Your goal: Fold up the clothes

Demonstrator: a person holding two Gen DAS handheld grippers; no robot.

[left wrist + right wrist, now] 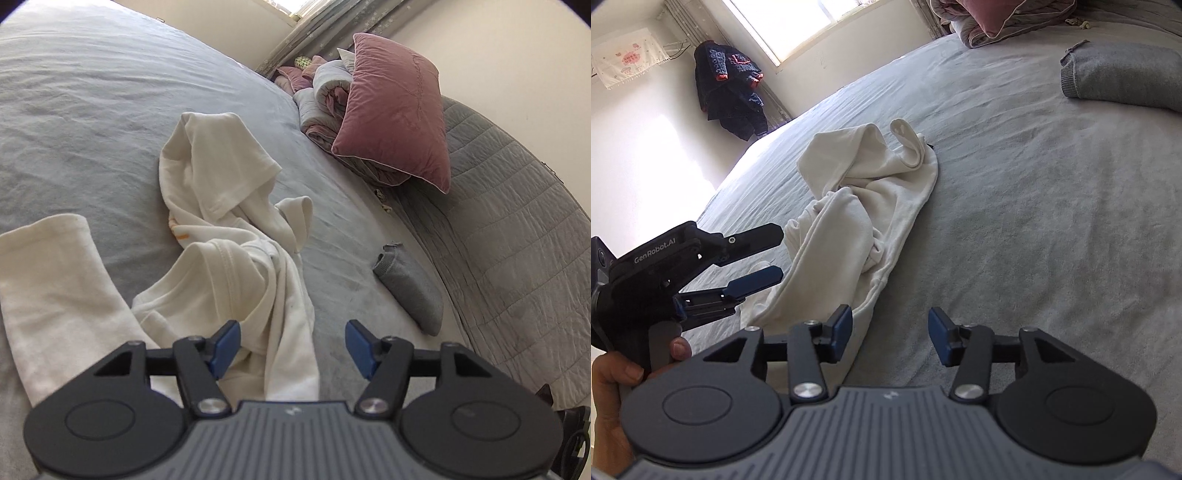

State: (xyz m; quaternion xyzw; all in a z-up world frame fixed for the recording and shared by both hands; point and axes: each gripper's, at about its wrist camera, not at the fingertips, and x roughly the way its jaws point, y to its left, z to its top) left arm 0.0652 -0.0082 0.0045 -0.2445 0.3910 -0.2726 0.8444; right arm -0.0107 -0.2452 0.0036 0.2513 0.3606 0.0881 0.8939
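A crumpled cream-white shirt with a bit of orange print lies bunched on the grey bed sheet. The same shirt shows in the right wrist view, twisted and stretched toward the camera. My left gripper is open just above the shirt's near end, nothing between its blue pads. My right gripper is open too, its left pad next to the shirt's near hem. The left gripper also appears there at the left, held by a hand, jaws apart over the shirt's edge.
A folded grey garment lies on the bed to the right, also the grey garment. A pink pillow and rolled bedding lean on the quilted headboard. Dark clothes hang near the window.
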